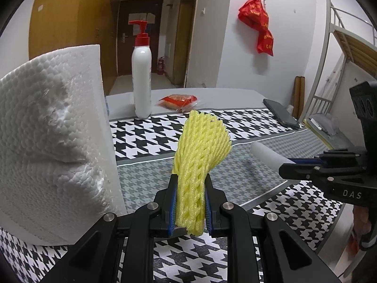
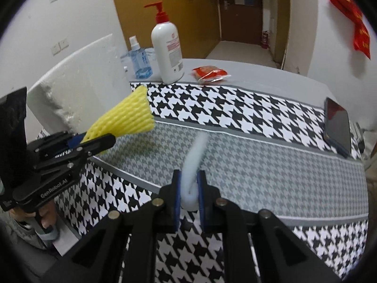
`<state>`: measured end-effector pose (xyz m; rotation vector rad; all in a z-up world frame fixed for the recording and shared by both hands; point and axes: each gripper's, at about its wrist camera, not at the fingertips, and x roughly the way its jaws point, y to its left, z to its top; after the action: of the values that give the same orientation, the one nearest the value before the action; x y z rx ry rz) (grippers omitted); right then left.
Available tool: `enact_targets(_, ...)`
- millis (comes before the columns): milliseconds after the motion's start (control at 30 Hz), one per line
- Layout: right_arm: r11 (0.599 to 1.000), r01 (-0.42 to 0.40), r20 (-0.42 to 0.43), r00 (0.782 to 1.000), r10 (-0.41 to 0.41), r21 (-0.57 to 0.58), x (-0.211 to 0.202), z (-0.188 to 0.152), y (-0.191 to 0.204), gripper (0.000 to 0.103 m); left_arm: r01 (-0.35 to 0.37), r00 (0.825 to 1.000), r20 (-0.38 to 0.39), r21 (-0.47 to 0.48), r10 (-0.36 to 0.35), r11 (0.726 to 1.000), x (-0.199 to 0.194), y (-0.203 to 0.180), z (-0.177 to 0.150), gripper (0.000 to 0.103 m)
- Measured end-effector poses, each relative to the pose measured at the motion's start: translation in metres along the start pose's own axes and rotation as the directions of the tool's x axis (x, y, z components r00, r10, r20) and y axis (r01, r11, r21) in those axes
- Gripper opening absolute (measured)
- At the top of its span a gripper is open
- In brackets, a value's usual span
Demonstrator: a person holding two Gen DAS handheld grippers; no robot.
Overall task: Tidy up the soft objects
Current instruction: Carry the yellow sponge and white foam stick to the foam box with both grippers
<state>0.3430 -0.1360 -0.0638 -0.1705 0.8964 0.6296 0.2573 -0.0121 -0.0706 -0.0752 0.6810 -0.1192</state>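
My left gripper [image 1: 190, 184] is shut on a yellow foam net sleeve [image 1: 200, 151] and holds it above the houndstooth cloth [image 1: 146, 139]; its free end fans out upward. The sleeve also shows in the right wrist view [image 2: 127, 115], at the left. My right gripper [image 2: 189, 176] is shut on a white foam piece [image 2: 194, 155] that sticks up and forward, off the cloth. In the left wrist view the right gripper [image 1: 286, 165] comes in from the right with the white foam piece [image 1: 266, 152] pointing left.
A big white paper towel roll [image 1: 51, 141] stands close at the left. A white pump bottle [image 1: 141, 80], a blue spray bottle [image 2: 139, 57] and a red snack packet [image 1: 178, 100] are at the far edge. A dark phone [image 2: 337, 125] lies at the right edge.
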Motion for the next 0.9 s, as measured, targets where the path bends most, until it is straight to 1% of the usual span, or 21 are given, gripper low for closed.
enact_targets(167, 0.997, 0.022, 0.022, 0.999, -0.024, 0.08, -0.002, -0.01, -0.004, 0.016, 0.009, 1.0, 0.003, -0.002, -0.009, 1.0, -0.001, -0.003, 0.002, 0.021)
enact_targets(233, 0.994, 0.057, 0.037, 0.997, -0.061, 0.098, -0.003, -0.014, -0.003, 0.016, 0.005, 1.0, 0.012, -0.001, -0.005, 1.0, -0.004, -0.004, 0.002, 0.021)
enact_targets(300, 0.992, 0.072, 0.054, 0.995, -0.078, 0.102, -0.005, -0.018, -0.002, 0.016, 0.002, 1.0, 0.017, 0.0, -0.002, 1.0, -0.006, -0.006, 0.002, 0.021)
enact_targets(467, 0.987, 0.065, 0.093, 0.993, -0.079, 0.15, -0.017, -0.029, -0.006, 0.016, -0.013, 1.0, 0.024, 0.025, 0.012, 1.0, -0.011, -0.016, -0.001, 0.021)
enact_targets(633, 0.977, 0.078, 0.121, 0.987, -0.103, 0.197, -0.025, -0.036, -0.008, 0.016, -0.009, 1.0, 0.012, 0.033, 0.009, 0.999, -0.012, -0.023, -0.003, 0.021)
enact_targets(733, 0.971, 0.1, 0.141, 0.981, -0.132, 0.216, -0.032, -0.039, -0.008, 0.016, -0.006, 1.0, 0.027, 0.047, 0.005, 0.999, -0.019, -0.027, -0.003, 0.021)
enact_targets(900, 0.969, 0.099, 0.18, 0.974, -0.141, 0.225, -0.046, -0.039, -0.003, 0.016, -0.005, 0.999, 0.043, 0.052, 0.003, 0.999, -0.031, -0.029, -0.001, 0.021)
